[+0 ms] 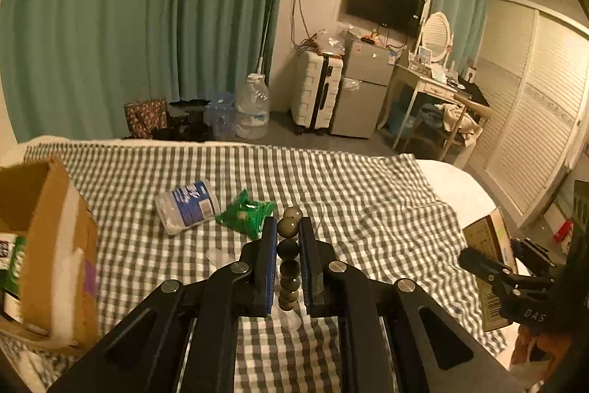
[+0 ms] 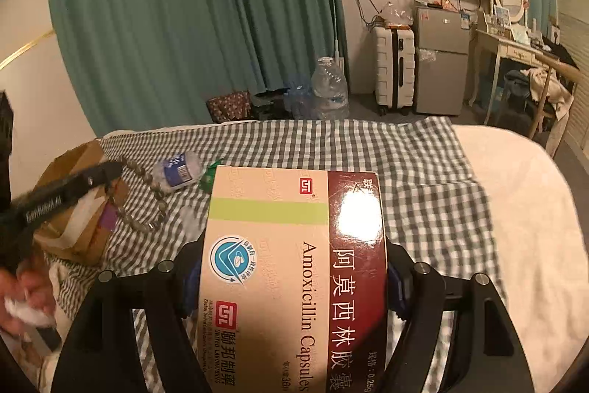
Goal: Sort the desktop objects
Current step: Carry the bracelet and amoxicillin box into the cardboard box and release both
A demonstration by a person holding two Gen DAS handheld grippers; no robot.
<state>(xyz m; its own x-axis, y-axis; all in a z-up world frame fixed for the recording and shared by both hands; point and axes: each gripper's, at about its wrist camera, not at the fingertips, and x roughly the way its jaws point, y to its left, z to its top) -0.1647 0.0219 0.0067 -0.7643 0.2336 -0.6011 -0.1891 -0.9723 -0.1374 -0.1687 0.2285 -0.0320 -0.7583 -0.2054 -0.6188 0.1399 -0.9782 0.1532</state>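
Left gripper jaws clamped on bead string, right gripper level, gripping medicine box.

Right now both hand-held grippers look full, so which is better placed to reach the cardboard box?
Left: its hand-held gripper, holding the bead bracelet, sits beside the cardboard box.

On the bed lie one checked cloth, one plastic jar, one green packet and one cardboard box, while one bead string and one medicine box are held up.
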